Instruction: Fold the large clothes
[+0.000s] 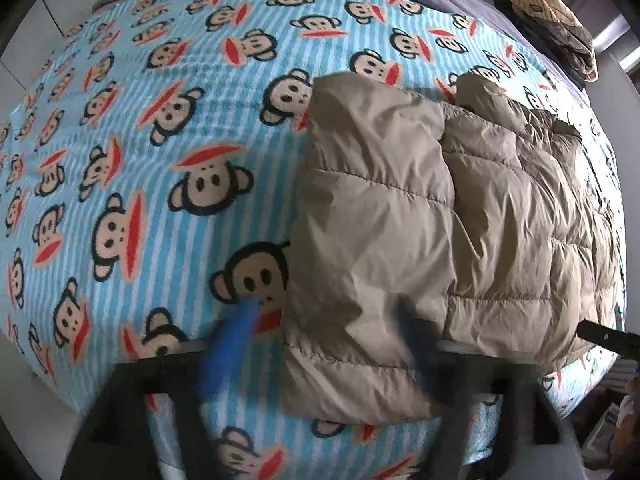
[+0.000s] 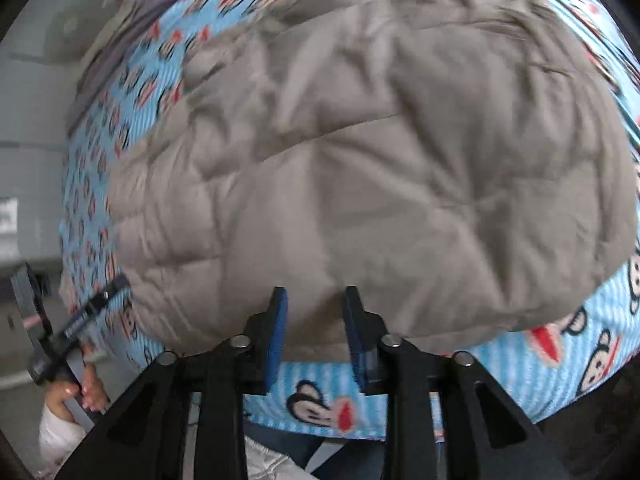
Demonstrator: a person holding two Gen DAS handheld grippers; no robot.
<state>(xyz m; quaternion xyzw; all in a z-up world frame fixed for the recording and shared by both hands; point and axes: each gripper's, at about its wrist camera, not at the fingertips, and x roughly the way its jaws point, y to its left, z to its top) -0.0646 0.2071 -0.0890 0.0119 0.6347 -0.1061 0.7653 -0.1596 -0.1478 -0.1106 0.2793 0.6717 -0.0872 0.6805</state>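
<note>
Your left claw (image 1: 320, 336) stands wide apart over the jacket's (image 1: 420, 220) near left corner, clamped on nothing, so that flap lies loose. Your right claw (image 2: 316, 336) is partly apart at the near hem, empty, probably ready to pinch it. The jacket lies folded at 3 o'clock on the bed's monkey blanket (image 1: 160, 160); more clothes (image 1: 556, 32) sit at 1 o'clock.

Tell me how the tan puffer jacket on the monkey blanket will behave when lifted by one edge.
The tan puffer jacket looks quilted and creased, so it will probably sag and drape, not hold shape. Its puffy panels suggest it is light for its bulk. The smooth shell may slip over itself, and the folded-over flap could fall open.
</note>
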